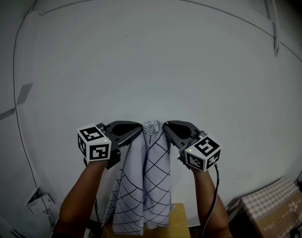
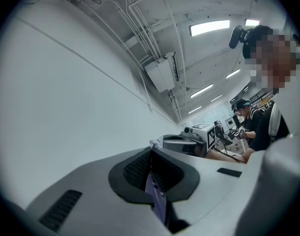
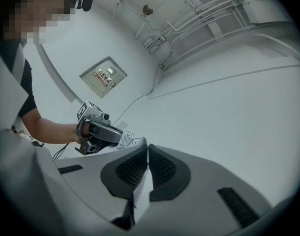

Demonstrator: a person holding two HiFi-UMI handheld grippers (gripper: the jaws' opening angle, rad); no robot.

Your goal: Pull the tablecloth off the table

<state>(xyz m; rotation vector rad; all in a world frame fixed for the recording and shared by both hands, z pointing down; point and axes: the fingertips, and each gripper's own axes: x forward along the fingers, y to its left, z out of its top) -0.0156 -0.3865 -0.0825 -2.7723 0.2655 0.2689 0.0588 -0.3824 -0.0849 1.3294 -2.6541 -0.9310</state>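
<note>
White wall behind; both tools clamped on the hanging tablecloth.
Left tool (image 1: 139,128) and right tool (image 1: 165,127) each pinch the grid-patterned tablecloth (image 1: 151,182), bunched between the tips and draping below toward the wooden tabletop (image 1: 179,216). Only the right gripper view shows the wall panel (image 3: 104,76), its red labels too small to read. Only the left gripper view shows another person (image 2: 252,127) beyond.

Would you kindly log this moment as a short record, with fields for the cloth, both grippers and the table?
cloth: white tablecloth with dark grid lines, bunched at top, hanging down
left gripper: shut on the tablecloth's top
right gripper: shut on the tablecloth's top, beside the left
table: wooden top below the cloth; contact cannot be told
</note>
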